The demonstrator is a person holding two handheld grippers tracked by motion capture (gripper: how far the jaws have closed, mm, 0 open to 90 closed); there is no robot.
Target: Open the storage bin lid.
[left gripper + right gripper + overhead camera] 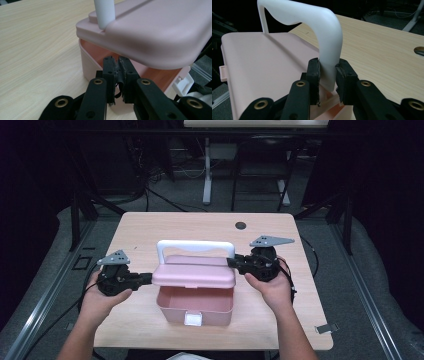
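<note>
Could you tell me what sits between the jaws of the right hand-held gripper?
The box's white handle, near its end, sits between the jaws of the right hand-held gripper, seen in the right gripper view.

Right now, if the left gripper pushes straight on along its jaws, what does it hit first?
Probably the pink box's raised lid: the left gripper has its shut tips right at the lid's underside, above the open box rim. Depth is unclear.

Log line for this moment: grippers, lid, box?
right gripper: shut on white handle | left gripper: shut under lid | pink box: lid half-open
</note>
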